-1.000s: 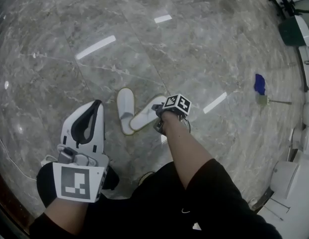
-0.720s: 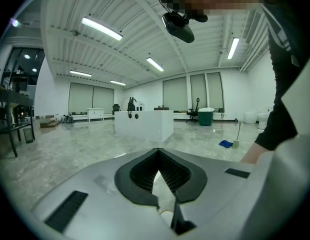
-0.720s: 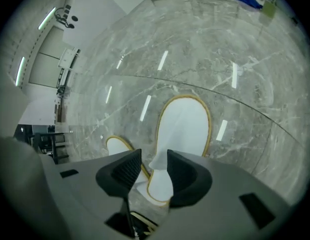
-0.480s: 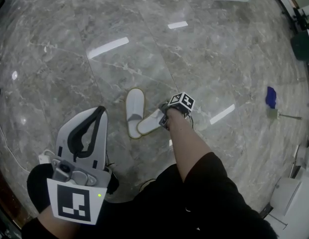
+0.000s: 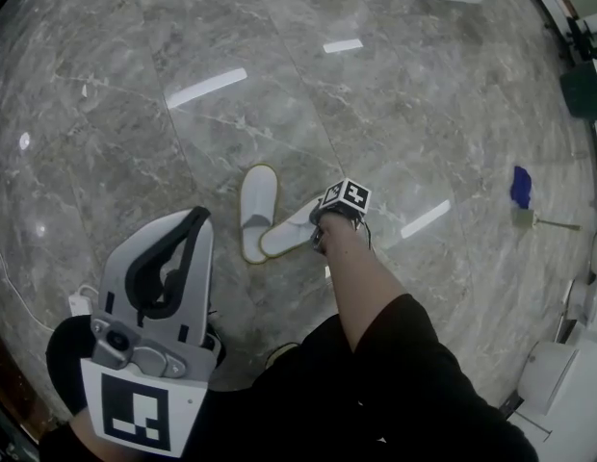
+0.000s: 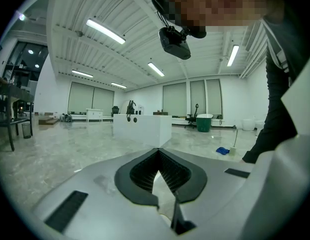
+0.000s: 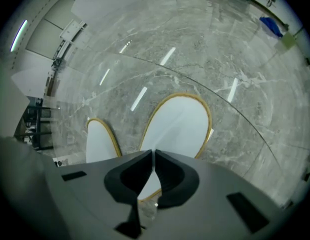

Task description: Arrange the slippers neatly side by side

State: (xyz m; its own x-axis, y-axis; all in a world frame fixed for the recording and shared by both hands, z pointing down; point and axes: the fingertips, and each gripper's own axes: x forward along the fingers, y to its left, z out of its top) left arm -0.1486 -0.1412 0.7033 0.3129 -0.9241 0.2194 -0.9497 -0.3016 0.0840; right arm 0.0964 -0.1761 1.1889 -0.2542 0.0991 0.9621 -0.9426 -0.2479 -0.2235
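Slippers (image 5: 258, 210) form a V at frame centre. My right gripper (image 7: 153, 153), jaws just closed, thinly pinches the slanted slipper (image 5: 294, 229) at its heel, so dragging could pull it free.

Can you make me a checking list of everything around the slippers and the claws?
Surface: shiny grey marble floor.
Job's things: two white slippers, straight slipper and slanted slipper, in a V, touching at one end.
Clutter: blue cloth beside a long-handled tool.
Grippers: right claw jaws have just been closing, pinching the slanted slipper's edge; left claw shut, empty.
Cables: small white box with a thin cord.
Surroundings: white counter, green bin.
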